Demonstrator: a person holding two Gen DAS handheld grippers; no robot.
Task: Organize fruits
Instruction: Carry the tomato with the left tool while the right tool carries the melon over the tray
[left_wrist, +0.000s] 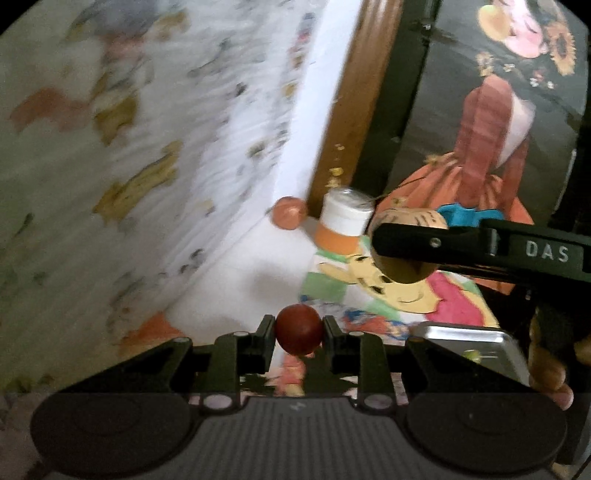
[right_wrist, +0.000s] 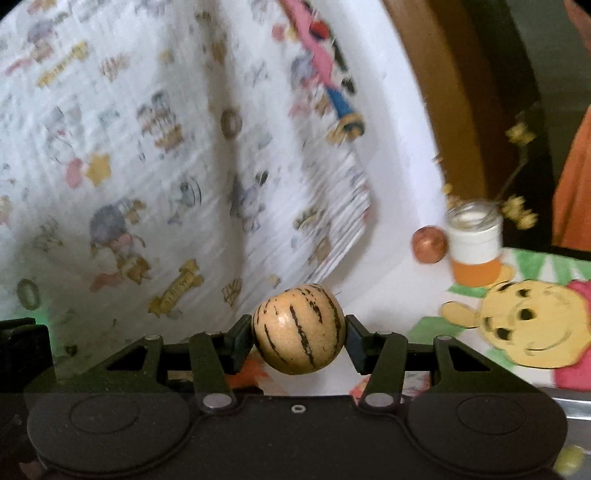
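My left gripper (left_wrist: 298, 329) is shut on a small dark red round fruit (left_wrist: 297, 332), held above the cartoon-print mat. In the right wrist view, my right gripper (right_wrist: 298, 334) is shut on a tan round fruit with dark brown stripes (right_wrist: 295, 325). That same striped fruit (left_wrist: 404, 271) shows in the left wrist view at the right, clamped by the right gripper's black finger (left_wrist: 424, 242). An orange-brown round fruit (left_wrist: 289, 213) (right_wrist: 429, 244) lies on the white surface by the corner, beside a jar.
A white jar with an orange base (left_wrist: 341, 221) (right_wrist: 474, 243) stands near the wooden frame (left_wrist: 354, 110). A metal tray (left_wrist: 469, 343) lies low at the right on the yellow-bear mat (right_wrist: 524, 325). Patterned cloth (right_wrist: 147, 166) rises on the left. A hand (left_wrist: 550, 365) holds the right gripper.
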